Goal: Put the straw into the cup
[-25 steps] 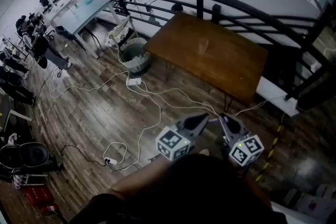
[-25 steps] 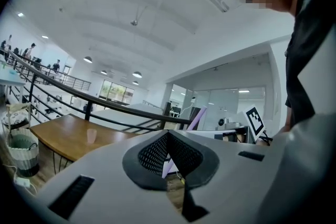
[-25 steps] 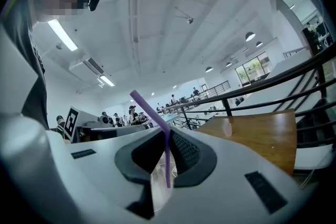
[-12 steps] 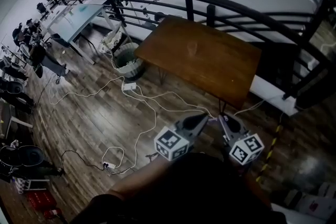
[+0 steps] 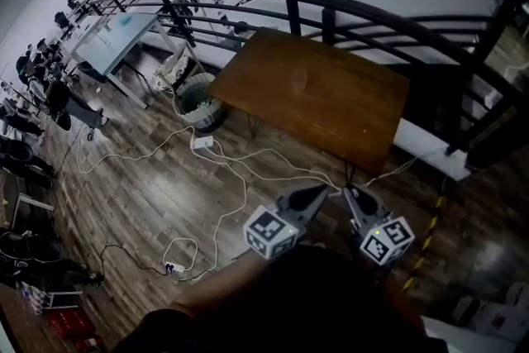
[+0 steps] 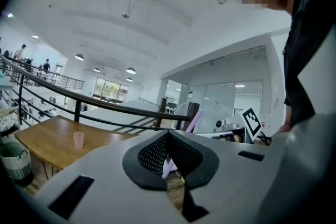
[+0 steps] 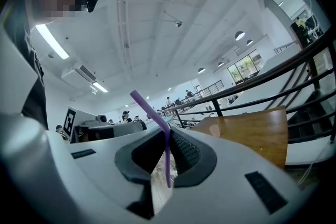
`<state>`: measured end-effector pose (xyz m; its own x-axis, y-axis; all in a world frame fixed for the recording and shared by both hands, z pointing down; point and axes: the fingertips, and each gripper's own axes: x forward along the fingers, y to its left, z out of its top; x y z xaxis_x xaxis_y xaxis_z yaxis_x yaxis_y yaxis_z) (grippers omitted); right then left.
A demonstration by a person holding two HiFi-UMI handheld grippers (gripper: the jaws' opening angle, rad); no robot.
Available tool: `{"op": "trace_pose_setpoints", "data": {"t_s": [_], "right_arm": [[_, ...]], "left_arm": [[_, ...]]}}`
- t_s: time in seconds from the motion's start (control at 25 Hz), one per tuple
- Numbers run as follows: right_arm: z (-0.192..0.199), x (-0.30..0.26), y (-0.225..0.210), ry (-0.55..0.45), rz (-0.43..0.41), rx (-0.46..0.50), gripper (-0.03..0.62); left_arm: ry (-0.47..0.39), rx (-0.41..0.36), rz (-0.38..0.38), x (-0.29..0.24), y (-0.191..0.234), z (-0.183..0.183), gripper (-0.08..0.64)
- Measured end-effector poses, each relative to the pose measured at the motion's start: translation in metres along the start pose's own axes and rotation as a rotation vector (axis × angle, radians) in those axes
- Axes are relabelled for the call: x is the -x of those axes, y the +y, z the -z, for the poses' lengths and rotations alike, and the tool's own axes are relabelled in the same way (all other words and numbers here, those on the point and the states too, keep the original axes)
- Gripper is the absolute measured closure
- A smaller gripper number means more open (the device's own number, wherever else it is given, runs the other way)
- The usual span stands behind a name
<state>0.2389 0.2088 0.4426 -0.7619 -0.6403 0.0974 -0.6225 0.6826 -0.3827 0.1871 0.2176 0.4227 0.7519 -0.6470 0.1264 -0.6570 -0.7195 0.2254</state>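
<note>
Wooden floor (image 5: 165, 186); the table (image 5: 347, 107) lies at 12 o'clock, and its cup (image 5: 300, 80) has drifted left in view. At 6 o'clock the left tongs (image 5: 324, 191) and right tongs (image 5: 349, 193) nearly meet. Left gripper view: closed on the straw (image 6: 167, 168). Right gripper view: closed on it too.

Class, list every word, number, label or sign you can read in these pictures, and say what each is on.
None can be read. The left gripper and right gripper carry only black-and-white square markers, patterns without letters or digits. Any print farther off is too small to tell.
</note>
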Motion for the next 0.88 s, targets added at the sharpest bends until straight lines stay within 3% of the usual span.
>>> {"op": "trace_pose_setpoints", "data": {"t_s": [0.6, 0.88], "right_arm": [[-0.011, -0.042, -0.029, 0.002, 0.086, -0.027, 0.551], [-0.034, -0.116, -0.033, -0.007, 0.074, -0.003, 0.551]], "left_arm": [[0.011, 0.023, 0.067, -0.026, 0.052, -0.01, 0.549], [-0.015, 0.017, 0.052, -0.023, 0.126, -0.041, 0.549]]}}
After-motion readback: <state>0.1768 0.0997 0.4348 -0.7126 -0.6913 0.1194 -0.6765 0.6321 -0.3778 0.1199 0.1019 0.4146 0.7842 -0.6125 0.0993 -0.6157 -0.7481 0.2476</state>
